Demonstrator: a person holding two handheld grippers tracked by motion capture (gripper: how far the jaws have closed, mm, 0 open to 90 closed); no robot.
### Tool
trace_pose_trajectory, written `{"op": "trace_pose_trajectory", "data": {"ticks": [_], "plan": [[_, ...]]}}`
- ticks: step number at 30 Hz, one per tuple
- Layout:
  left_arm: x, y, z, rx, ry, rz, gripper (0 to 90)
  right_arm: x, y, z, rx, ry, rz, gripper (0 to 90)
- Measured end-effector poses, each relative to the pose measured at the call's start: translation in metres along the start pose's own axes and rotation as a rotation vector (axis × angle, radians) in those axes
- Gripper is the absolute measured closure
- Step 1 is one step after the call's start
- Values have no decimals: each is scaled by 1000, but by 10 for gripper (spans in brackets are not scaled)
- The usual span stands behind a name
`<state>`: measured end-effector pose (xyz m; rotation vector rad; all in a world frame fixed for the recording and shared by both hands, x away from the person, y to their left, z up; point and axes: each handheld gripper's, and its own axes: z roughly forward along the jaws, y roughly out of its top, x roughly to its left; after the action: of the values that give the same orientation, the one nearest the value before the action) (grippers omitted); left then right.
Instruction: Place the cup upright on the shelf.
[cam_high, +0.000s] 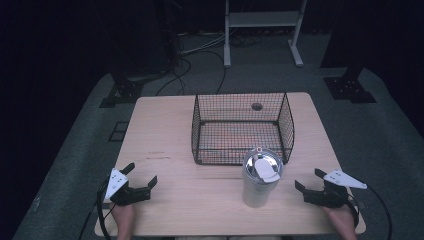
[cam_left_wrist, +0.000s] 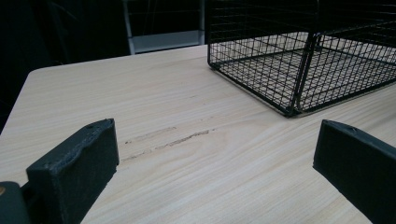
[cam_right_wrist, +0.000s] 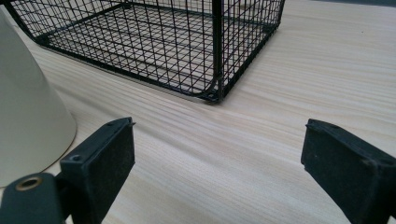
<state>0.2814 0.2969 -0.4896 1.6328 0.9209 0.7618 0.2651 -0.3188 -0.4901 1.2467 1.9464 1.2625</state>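
Tabletop (cam_high: 165, 145): light wood, under both grippers.
Basket (cam_high: 242, 128): black wire, ahead, between both grippers.
Tumbler (cam_high: 261, 178): upright, lidded, just left of right gripper (cam_high: 310, 181), apart.
Left gripper (cam_high: 142, 173): released, holding nothing.
Right gripper: released, holding nothing.

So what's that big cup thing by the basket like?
The tall cream-white tumbler with the shiny metal lid stands upright on the pale wooden table, just in front of the black wire basket. Its lid has a white flap and a small reddish spot near the rim. No claw touches it. The right gripper view shows its smooth tapering side.
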Motion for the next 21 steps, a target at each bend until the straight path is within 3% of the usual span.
{"op": "trace_pose_trajectory", "data": {"ticks": [13, 17, 21], "plan": [[0, 0, 0, -1, -1, 3, 0, 6, 5, -4, -22, 25, -19, 92], [0, 0, 0, -2, -2, 1, 0, 11, 8, -7, -34, 53, -26, 92], [0, 0, -1, -3, -3, 1, 0, 17, 13, -11, -44, 59, -61, 92]]}}
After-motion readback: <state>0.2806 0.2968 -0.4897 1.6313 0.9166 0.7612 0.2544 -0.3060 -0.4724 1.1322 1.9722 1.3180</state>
